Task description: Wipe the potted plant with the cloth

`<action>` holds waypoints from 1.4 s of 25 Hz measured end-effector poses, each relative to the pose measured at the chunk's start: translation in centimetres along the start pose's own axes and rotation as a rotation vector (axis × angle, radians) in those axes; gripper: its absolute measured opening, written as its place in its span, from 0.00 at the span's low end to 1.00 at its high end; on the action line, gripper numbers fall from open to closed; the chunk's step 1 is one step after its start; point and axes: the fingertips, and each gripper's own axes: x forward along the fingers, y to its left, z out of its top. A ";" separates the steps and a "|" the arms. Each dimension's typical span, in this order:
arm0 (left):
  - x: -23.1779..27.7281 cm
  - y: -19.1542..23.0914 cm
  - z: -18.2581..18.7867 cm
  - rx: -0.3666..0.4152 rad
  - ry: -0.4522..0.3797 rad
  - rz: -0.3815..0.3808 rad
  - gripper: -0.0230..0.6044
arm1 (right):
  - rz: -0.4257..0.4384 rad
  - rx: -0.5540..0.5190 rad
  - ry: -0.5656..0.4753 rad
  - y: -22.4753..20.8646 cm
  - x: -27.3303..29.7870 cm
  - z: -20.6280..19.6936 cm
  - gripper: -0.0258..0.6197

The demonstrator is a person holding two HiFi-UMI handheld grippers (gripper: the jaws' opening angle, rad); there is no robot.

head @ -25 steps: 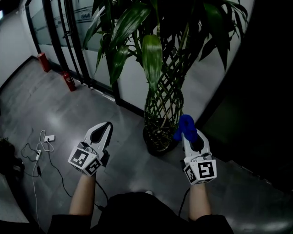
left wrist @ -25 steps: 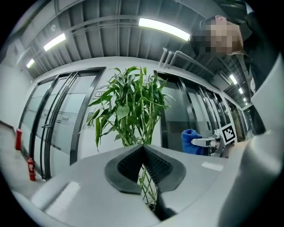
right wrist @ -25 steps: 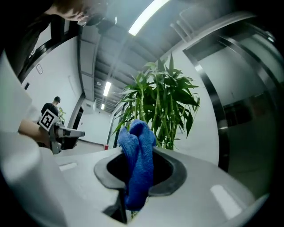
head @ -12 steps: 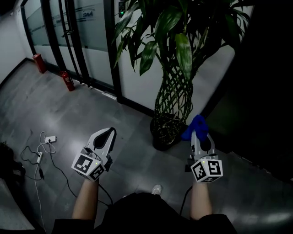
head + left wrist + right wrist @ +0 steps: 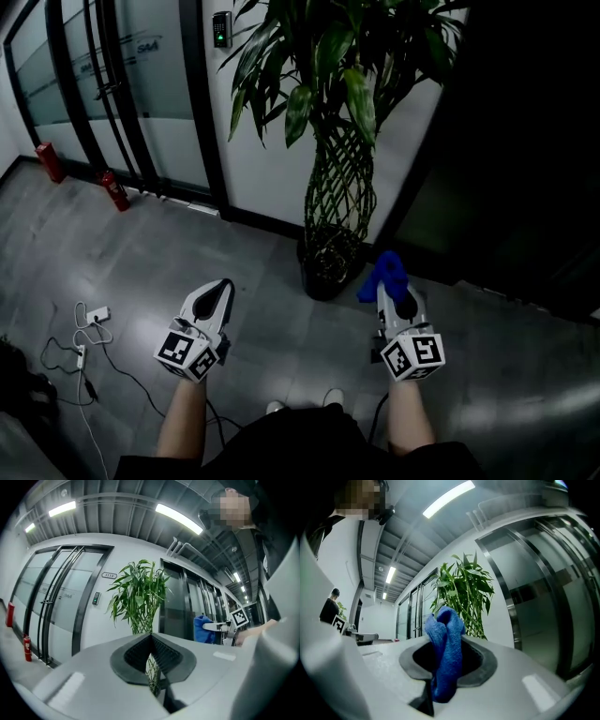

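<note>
Crown of the potted plant [image 5: 342, 178] beyond the head view's top edge; pot [image 5: 323, 274] dim in shadow.

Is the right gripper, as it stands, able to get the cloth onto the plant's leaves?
Probably yes: right gripper, shut on the cloth, faces the potted plant with nothing between them, though the leaves hang well above it.

Grey polished floor [image 5: 150, 258] — potted plant [image 5: 342, 173] standing on it in a dark pot, close to the wall, centre-R. Two red fire extinguishers [image 5: 113, 190] upright by the glass doors, far L. White cable [image 5: 82, 330] w/ plug block lying loose at L — shoes [image 5: 334, 397] at bottom.
</note>
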 end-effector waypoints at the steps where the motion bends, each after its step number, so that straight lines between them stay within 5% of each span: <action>1: 0.0 -0.1 0.4 0.001 -0.007 -0.001 0.05 | 0.002 -0.005 -0.008 0.3 -0.1 0.3 0.18; 16: 3.9 -8.0 -0.5 -0.021 -0.019 -0.041 0.05 | 0.002 0.040 -0.059 -4.6 -4.3 2.3 0.18; 35: 3.3 -6.6 -0.8 -0.001 -0.029 0.050 0.05 | 0.031 0.019 -0.067 -6.1 -3.9 2.0 0.18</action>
